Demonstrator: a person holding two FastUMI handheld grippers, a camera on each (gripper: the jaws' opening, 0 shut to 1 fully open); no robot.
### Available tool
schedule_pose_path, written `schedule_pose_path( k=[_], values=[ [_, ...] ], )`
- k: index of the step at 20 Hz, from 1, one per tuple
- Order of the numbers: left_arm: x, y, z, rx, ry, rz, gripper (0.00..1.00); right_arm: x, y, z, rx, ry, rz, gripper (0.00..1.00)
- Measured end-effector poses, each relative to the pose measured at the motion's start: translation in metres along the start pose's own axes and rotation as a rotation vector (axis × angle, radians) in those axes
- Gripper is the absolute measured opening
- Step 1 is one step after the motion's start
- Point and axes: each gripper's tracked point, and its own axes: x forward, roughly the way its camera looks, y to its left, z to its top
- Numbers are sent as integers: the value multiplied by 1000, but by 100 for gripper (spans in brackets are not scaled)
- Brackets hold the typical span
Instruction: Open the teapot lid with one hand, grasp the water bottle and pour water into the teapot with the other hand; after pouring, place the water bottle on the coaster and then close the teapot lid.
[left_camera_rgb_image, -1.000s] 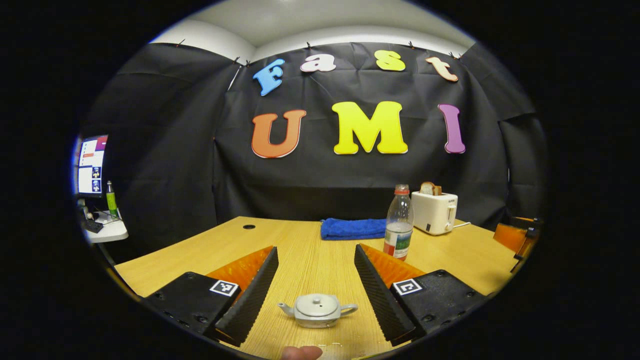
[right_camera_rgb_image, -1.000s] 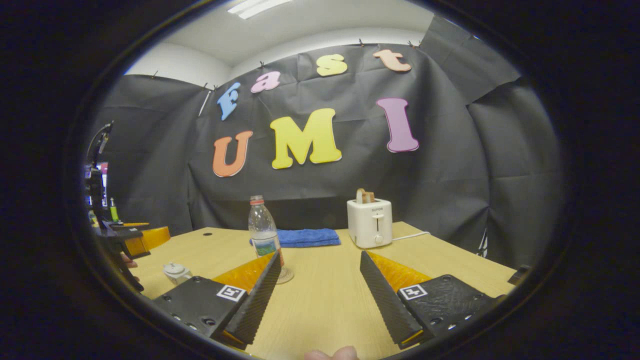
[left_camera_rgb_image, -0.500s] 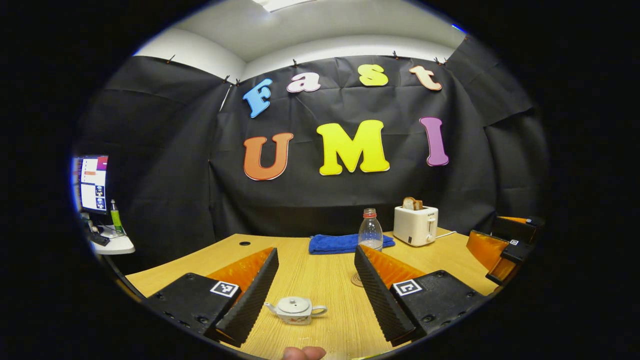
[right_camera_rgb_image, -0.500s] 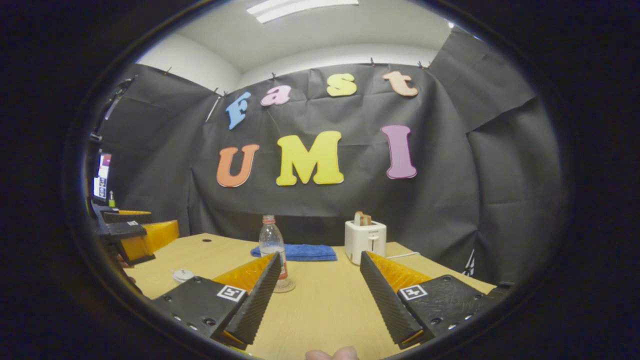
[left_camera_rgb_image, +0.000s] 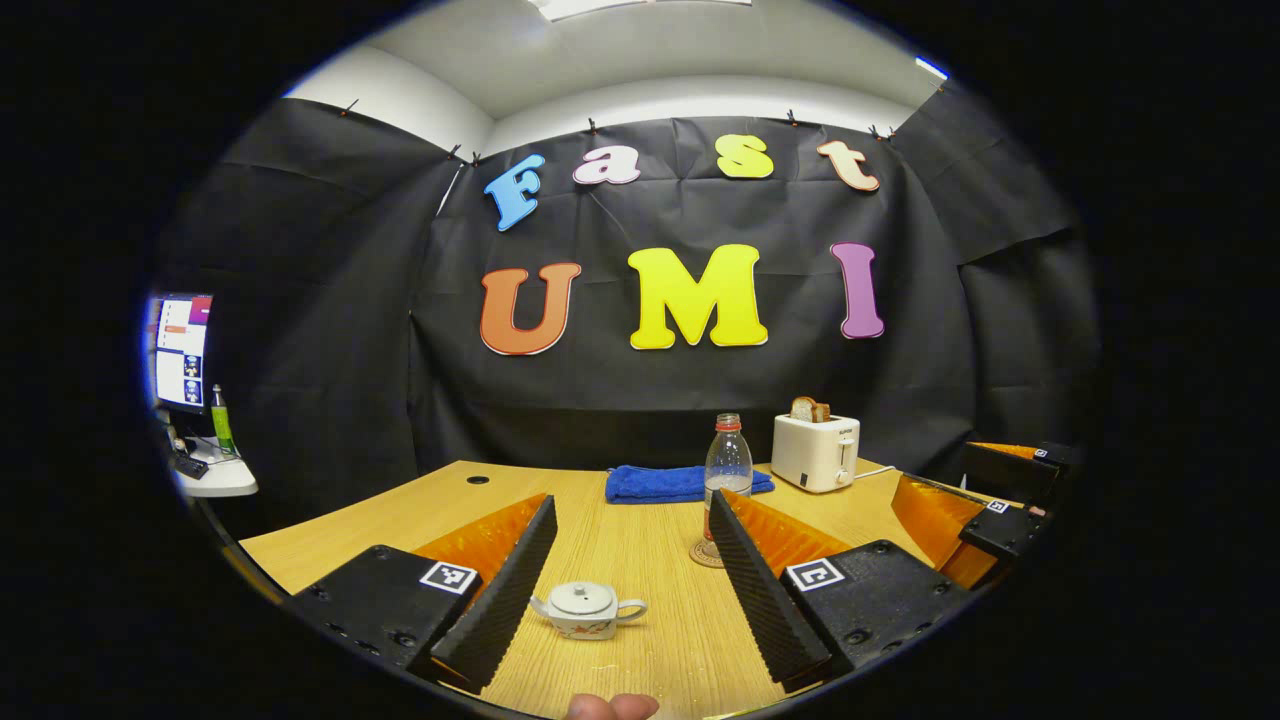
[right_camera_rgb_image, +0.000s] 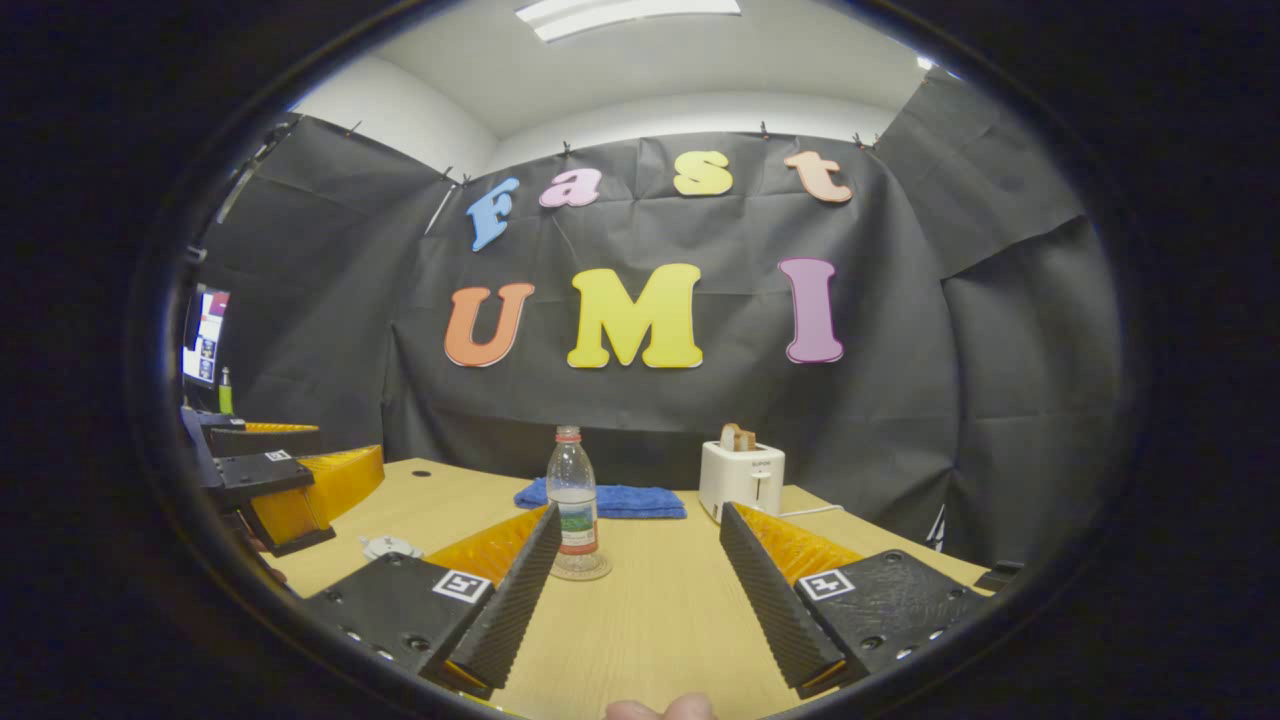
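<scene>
Teapot (left_camera_rgb_image: 587, 611) lid on, bottle (left_camera_rgb_image: 727, 470) base hidden behind finger, left claw (left_camera_rgb_image: 625, 590) wide, right claw (right_camera_rgb_image: 634, 600) wide

No text can be read; the toaster's (left_camera_rgb_image: 815, 453) small mark is too blurred.

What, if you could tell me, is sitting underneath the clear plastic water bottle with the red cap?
The clear plastic water bottle stands upright on a small round coaster on the wooden table. The bottle's base hides the coaster's middle.
</scene>
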Motion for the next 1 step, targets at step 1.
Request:
schedule_pose_path(
  k=[1],
  values=[
    [-1,1,2,3,-5,2,96,-1,1,1,-3,-3,-1,95]
  ],
)
